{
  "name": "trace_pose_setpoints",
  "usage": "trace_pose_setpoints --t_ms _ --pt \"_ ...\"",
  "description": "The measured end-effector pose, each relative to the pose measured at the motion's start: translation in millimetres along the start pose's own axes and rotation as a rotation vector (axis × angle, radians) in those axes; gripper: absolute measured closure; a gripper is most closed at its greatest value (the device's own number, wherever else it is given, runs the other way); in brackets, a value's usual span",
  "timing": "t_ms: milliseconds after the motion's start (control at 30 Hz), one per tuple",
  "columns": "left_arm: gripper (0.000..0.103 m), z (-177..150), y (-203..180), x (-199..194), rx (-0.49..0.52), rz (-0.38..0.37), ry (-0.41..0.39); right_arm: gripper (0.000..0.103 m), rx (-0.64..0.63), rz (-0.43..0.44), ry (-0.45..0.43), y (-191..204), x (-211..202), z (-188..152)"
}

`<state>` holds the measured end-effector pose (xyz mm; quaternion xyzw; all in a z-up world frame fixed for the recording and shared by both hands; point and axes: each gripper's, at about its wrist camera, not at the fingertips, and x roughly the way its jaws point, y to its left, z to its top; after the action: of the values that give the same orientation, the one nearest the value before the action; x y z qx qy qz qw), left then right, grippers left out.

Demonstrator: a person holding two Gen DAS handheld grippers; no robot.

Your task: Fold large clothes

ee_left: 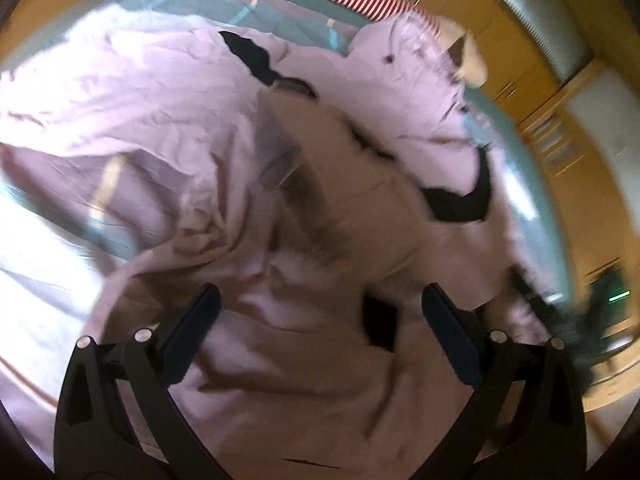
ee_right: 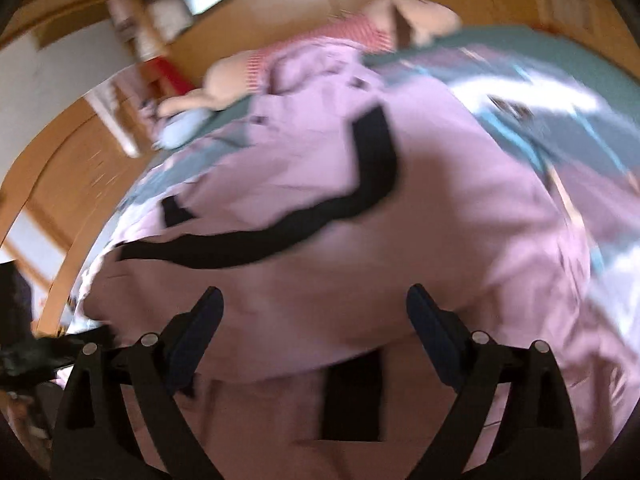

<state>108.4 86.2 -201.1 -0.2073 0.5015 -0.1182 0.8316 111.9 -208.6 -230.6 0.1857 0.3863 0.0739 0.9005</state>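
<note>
Pink garment (ee_left: 168, 112) with black trim lies rumpled ahead of and beneath both spread, empty jaws of left gripper (ee_left: 320, 300) and right gripper (ee_right: 314, 300).

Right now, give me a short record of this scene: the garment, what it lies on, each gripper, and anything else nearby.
garment: pink garment with black strips, rumpled, not yet folded
surface: bed with teal patterned cover
left gripper: open, over the pink cloth
right gripper: open, over the pink cloth
nearby: stuffed toy in red striped top at the bed's far edge
</note>
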Motion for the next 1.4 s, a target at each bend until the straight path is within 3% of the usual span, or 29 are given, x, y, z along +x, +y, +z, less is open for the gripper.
trace_pose_setpoints --t_ms 67,133,267,367,433,467,533,600,700,900,1000,1133,1200,1300,1400 --pt "0.002 1 6 2 -0.056 -0.118 0.009 0.010 0.043 0.012 0.026 -15 17 -10" --pt "0.002 0 11 11 -0.106 -0.188 0.034 0.008 0.003 -0.029 0.015 -9 23 -15" --pt "0.002 0 1 26 -0.044 -0.107 0.017 0.001 -0.149 -0.118 0.028 15 33 -20" --pt "0.009 -2 -13 32 0.026 -0.043 -0.020 0.001 -0.167 -0.130 0.027 12 36 -25" --pt "0.035 -2 -19 37 0.076 0.025 -0.032 0.001 -0.149 -0.110 0.025 7 34 -25" --pt "0.042 0 -18 39 0.084 0.036 -0.038 0.001 -0.142 -0.102 0.024 5 34 -27" --pt "0.054 6 -10 41 0.047 -0.011 -0.035 0.001 -0.139 -0.097 0.018 3 31 -26" --pt "0.058 13 -8 43 0.052 -0.008 -0.046 0.001 -0.141 -0.084 0.012 6 27 -28" --pt "0.062 16 -9 40 0.078 0.055 -0.097 0.001 -0.122 -0.039 0.012 7 20 -27" --pt "0.064 18 -20 23 0.135 0.194 -0.230 0.001 -0.084 0.118 0.139 14 14 -28" --pt "0.064 20 -28 24 0.187 0.265 -0.243 0.002 -0.118 -0.017 0.039 18 4 -20" --pt "0.063 24 -20 42 0.167 0.295 -0.190 0.003 -0.107 -0.050 -0.029 20 -5 -1" --pt "0.062 25 -16 46 0.153 0.291 -0.181 0.003 -0.137 -0.122 -0.067 21 -2 5" --pt "0.062 29 -15 47 0.143 0.284 -0.193 0.003 -0.177 -0.215 -0.062 13 17 0" --pt "0.062 34 -17 48 0.154 0.297 -0.211 0.002 -0.194 -0.252 -0.031 7 34 -13"
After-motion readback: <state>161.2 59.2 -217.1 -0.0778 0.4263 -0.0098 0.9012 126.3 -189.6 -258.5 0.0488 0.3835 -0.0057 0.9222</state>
